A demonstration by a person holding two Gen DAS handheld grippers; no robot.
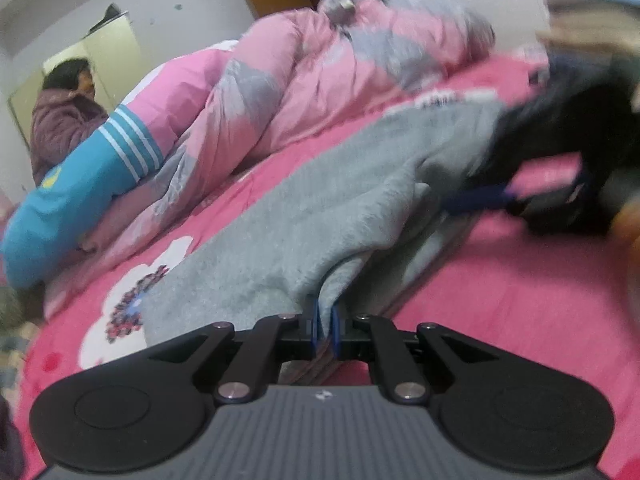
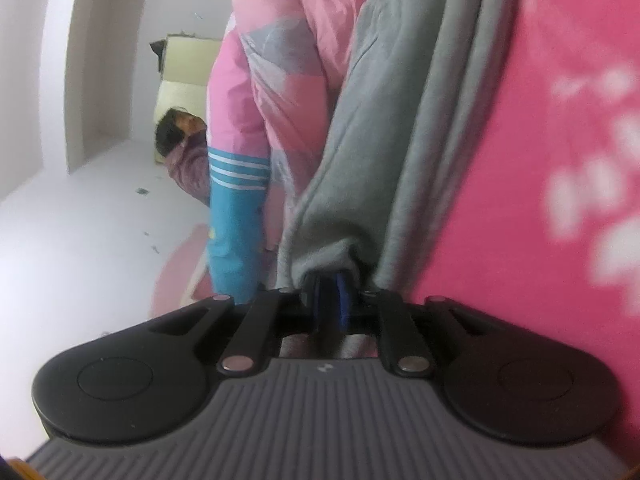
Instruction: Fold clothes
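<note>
While both grippers pinched its near edge, the soft grey fleece garment [image 1: 304, 216] lay stretched across the bright pink, flower-printed bed sheet [image 1: 520, 292], running away from the cameras toward a rumpled pink-and-grey quilt [image 1: 304, 80] heaped along the far side of the bed. The left gripper [image 1: 325, 330] had its blue-padded fingers [image 1: 314, 330] closed on a gathered fold of the cloth, and the right gripper [image 2: 330, 300] was likewise clamped on a bunched hem, seen in its own view with the bed tipped sideways.

The fabric looked thick, napped and limp: light to lift, not at all fragile, but prone to sagging between the two holds and dragging on the sheet. Its fuzzy surface probably gripped well against the pads, so slipping seemed a small risk; bunching was the likelier trouble. Corners or the hem edge, taken well apart, appeared the best places to hold, keeping the span taut for a clean crease. A turquoise sleeve with white stripes [image 1: 80, 184] lay beside the quilt, and a dark blurred bundle [image 1: 568, 148] sat at the garment's far end.
</note>
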